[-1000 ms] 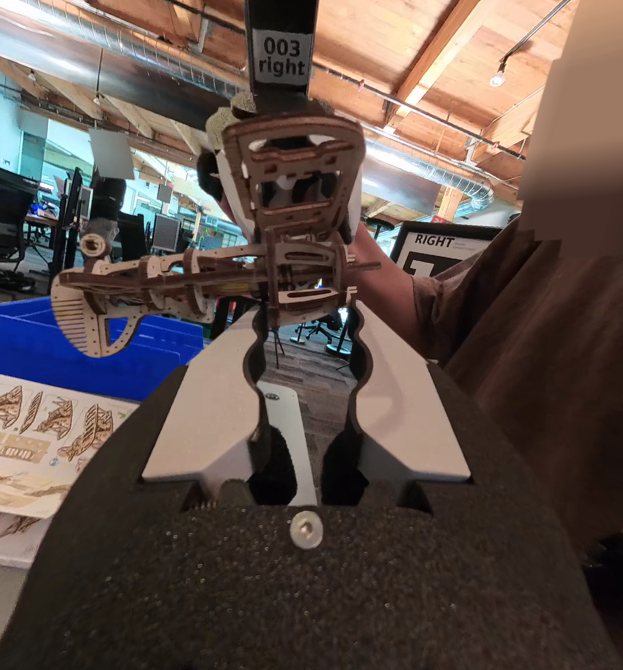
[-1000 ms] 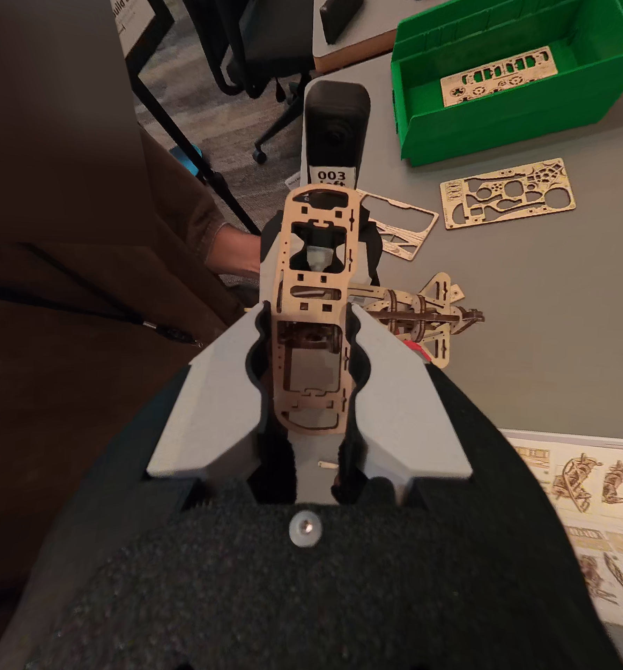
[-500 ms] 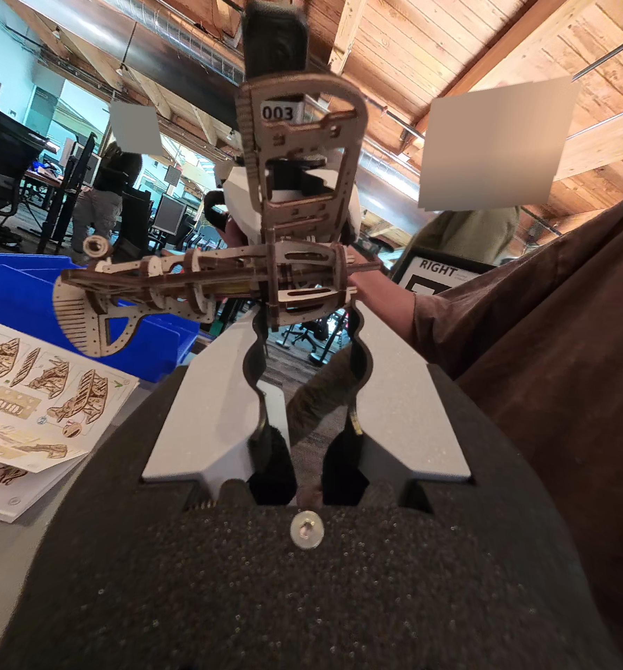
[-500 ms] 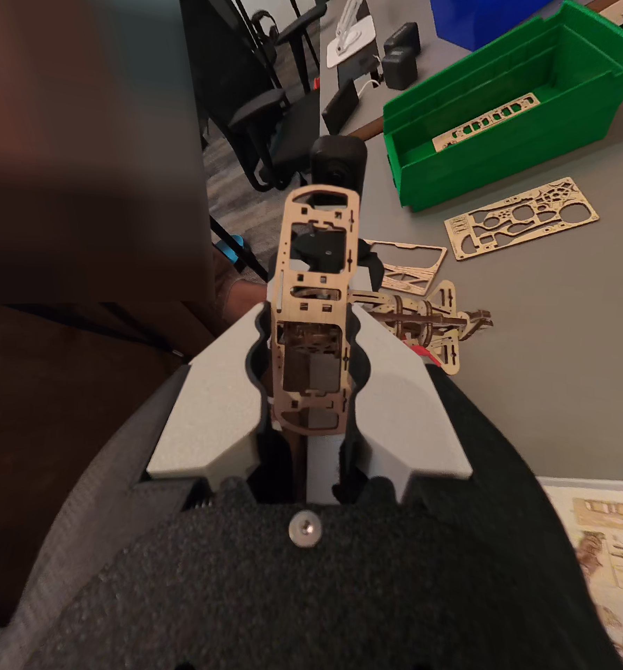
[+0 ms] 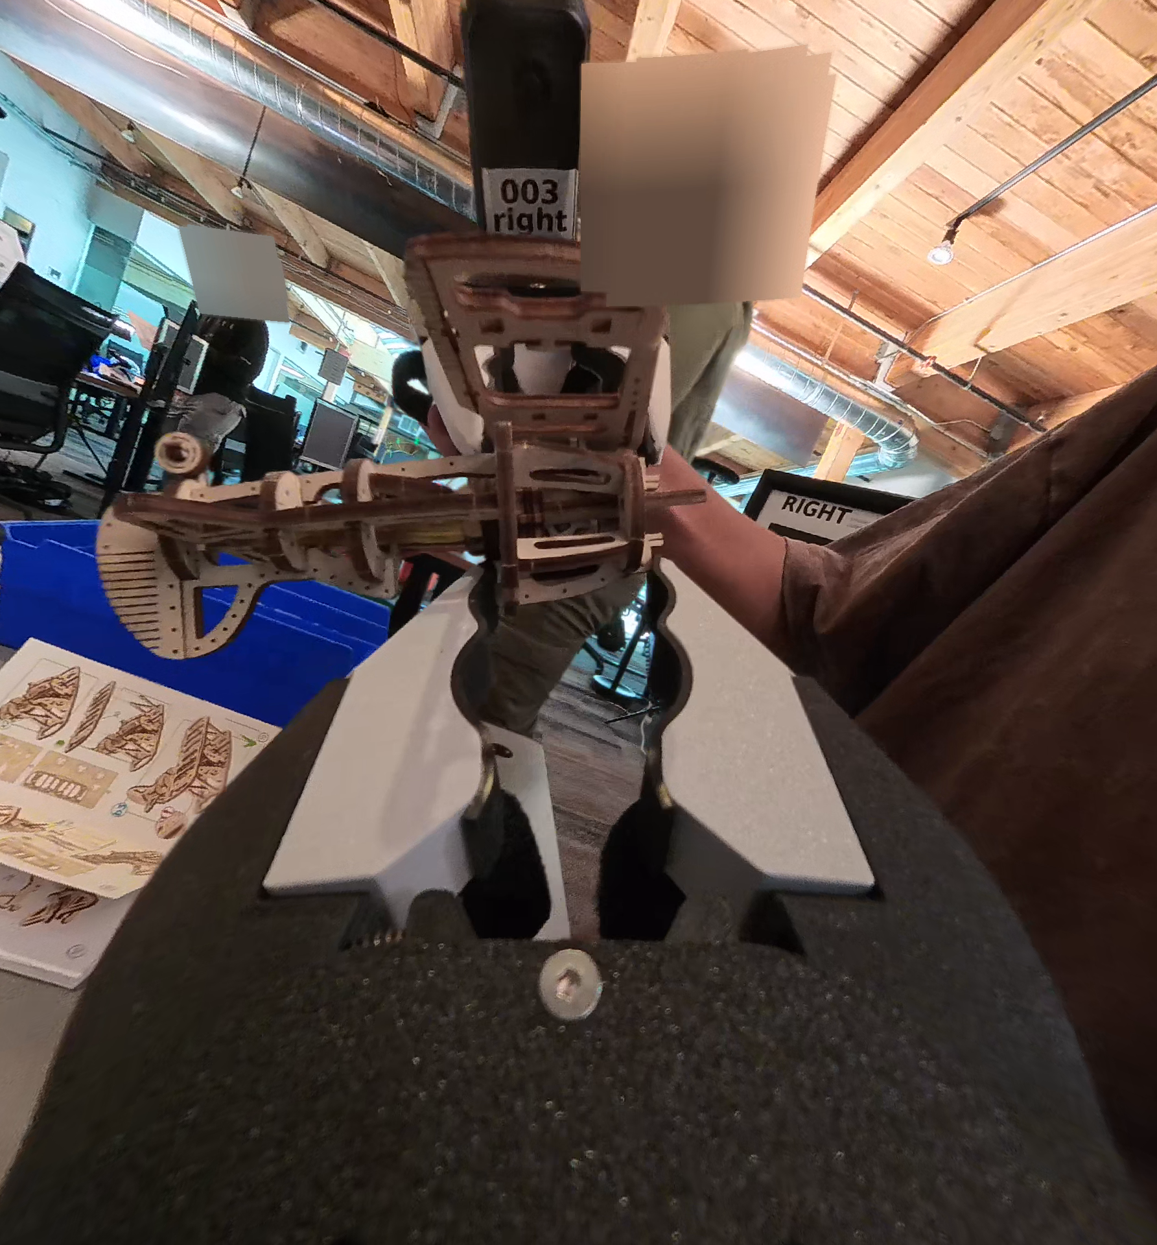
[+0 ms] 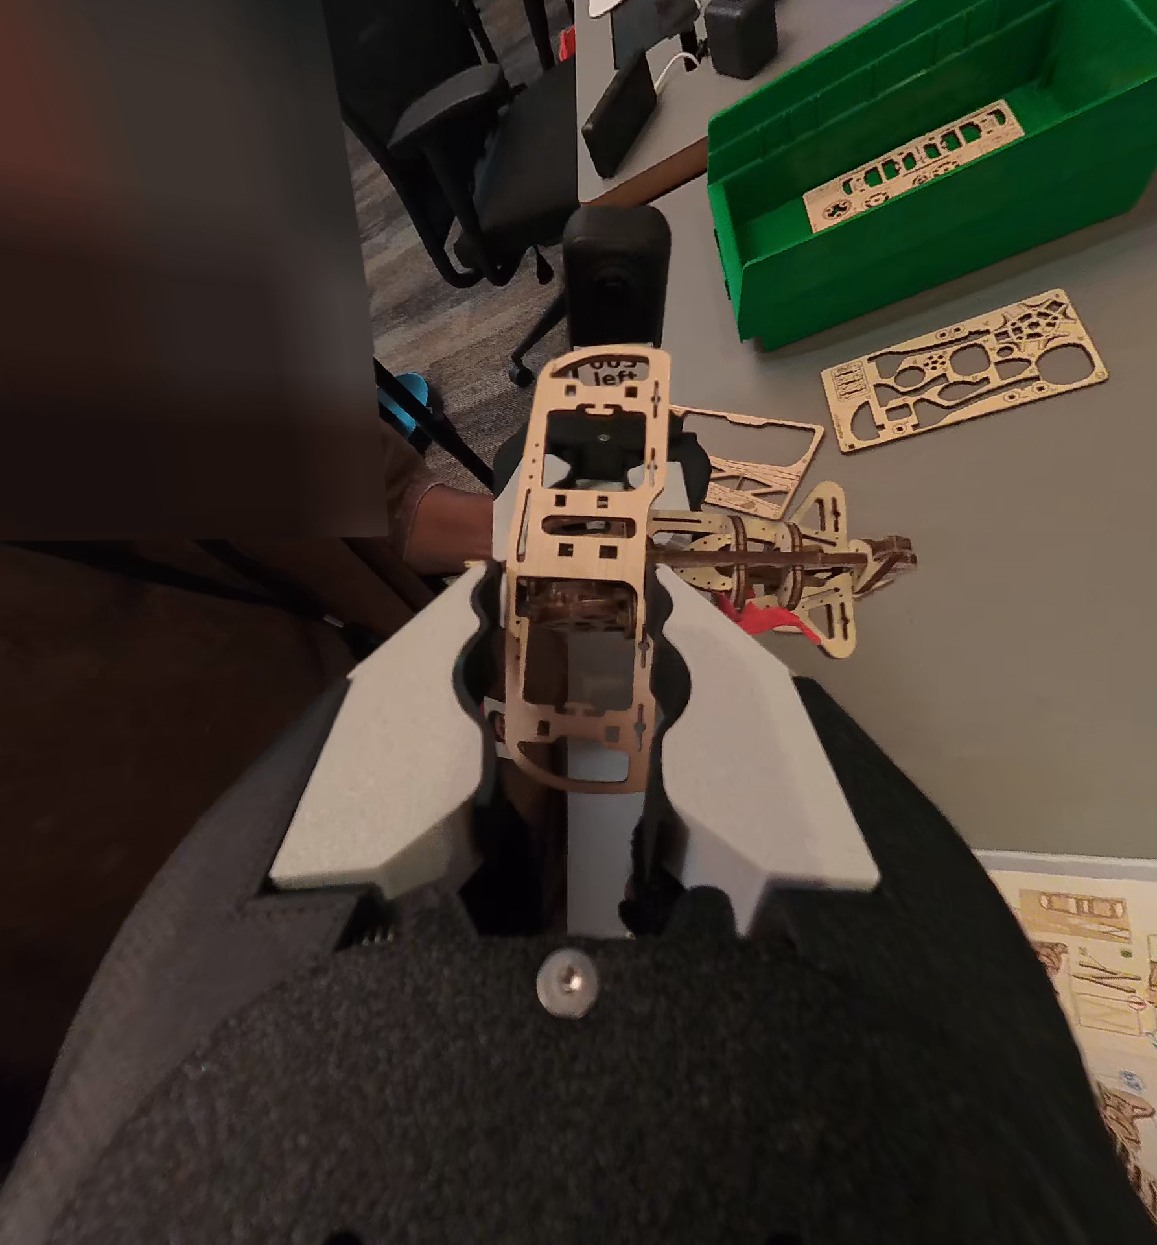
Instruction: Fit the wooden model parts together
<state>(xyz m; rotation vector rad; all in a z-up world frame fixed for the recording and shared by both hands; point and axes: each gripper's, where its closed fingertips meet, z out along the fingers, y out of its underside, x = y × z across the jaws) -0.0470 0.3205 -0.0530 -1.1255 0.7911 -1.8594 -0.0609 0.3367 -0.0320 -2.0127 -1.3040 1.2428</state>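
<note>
My left gripper is shut on the front of a wooden plane fuselage and holds it in the air, tail to the left. My right gripper is shut on a flat wooden frame panel, which stands upright and meets the fuselage's front section. In the left wrist view the panel rises above the fuselage, with the right gripper behind it. In the right wrist view the fuselage sticks out to the right, above the grey table. The joint itself is partly hidden.
A green bin holding a wooden sheet stands at the back right. Two punched wooden sheets lie on the table. An instruction sheet and a blue bin are at the left. A person's brown sleeve fills the right. My left and right fingertips are right by each other.
Both grippers stay shut on their parts and have tilted and shifted a little together. The frame panel has stayed against the fuselage front and now leans slightly differently.
</note>
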